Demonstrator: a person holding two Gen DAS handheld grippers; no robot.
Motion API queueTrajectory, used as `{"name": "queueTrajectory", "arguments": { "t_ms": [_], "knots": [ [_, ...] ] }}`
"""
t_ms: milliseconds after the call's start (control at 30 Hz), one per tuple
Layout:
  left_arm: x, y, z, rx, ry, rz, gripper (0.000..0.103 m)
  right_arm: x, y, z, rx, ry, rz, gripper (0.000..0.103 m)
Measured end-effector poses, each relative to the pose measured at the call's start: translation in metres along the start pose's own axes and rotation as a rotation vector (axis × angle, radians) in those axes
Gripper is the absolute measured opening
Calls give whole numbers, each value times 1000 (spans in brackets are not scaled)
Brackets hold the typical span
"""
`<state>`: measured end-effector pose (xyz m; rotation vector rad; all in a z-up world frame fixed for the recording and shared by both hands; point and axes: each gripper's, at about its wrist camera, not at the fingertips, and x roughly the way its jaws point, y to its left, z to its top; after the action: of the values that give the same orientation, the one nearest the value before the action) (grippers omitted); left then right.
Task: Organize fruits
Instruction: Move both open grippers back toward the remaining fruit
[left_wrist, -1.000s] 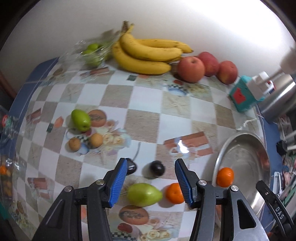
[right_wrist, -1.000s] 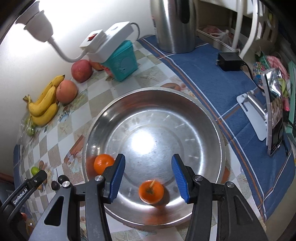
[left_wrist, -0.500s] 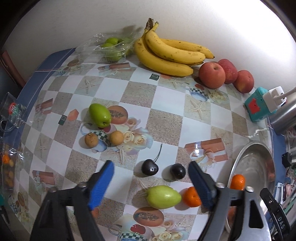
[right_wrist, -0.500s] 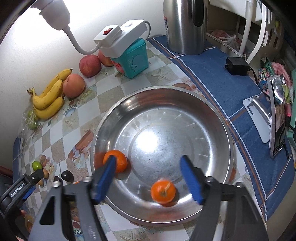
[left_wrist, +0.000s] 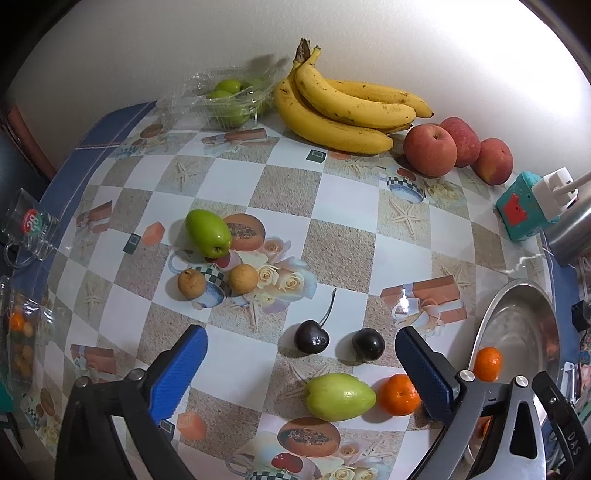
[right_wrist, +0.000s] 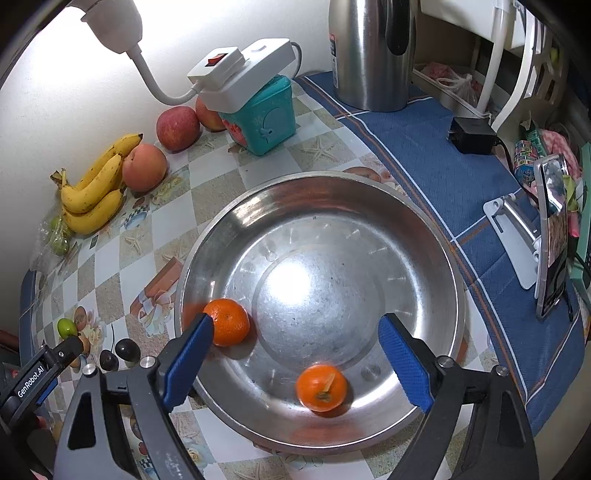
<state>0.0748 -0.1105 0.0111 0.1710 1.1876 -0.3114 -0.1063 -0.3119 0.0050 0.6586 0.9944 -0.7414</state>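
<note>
In the left wrist view the left gripper (left_wrist: 301, 363) hung over the checked tablecloth (left_wrist: 343, 192) with its jaws opening and nothing pressed between the pads; two dark cherries (left_wrist: 311, 336), a pale green fruit (left_wrist: 339, 396) and a tangerine (left_wrist: 399, 394) lay loose below it, probably the next to sort. The steel bowl (left_wrist: 524, 306) sat at the right edge

In the right wrist view the right gripper (right_wrist: 295, 360) hovered above the bowl, jaws opening and empty; one tangerine (right_wrist: 321, 387) rested near, between the pads, another (right_wrist: 227, 322) at the left wall, apparently gathered by kind
</note>
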Motion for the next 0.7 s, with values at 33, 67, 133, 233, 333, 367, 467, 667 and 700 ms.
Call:
{"name": "queueTrajectory", "arguments": {
  "t_ms": [33,67,133,233,333,367,467,667,700],
  "knots": [
    [-1,1,0,2,-4,-3,103,0,1,0,-6,-2,-4,91],
    [-2,2,0,3,-5,-5,103,-1,2,-1,-10,-4,-6,91],
    [-4,5,-1,2,-11,-1,103,-1,4,-2,-18,-7,-4,91],
    [-7,10,-1,4,-22,12,103,-2,8,-3,-28,-8,4,91],
    [-12,17,0,8,-35,22,103,-3,14,-5,-42,-8,9,91],
    [-14,20,1,11,-41,28,103,-3,16,-6,-45,-7,13,91],
    [-20,27,2,19,-57,39,103,-3,24,-8,-53,5,39,91],
    [-31,48,5,-3,-85,44,103,-1,50,-13,-108,45,97,91],
    [-32,50,5,-7,-85,44,103,-1,53,-14,-114,47,107,91]
  ]
}}
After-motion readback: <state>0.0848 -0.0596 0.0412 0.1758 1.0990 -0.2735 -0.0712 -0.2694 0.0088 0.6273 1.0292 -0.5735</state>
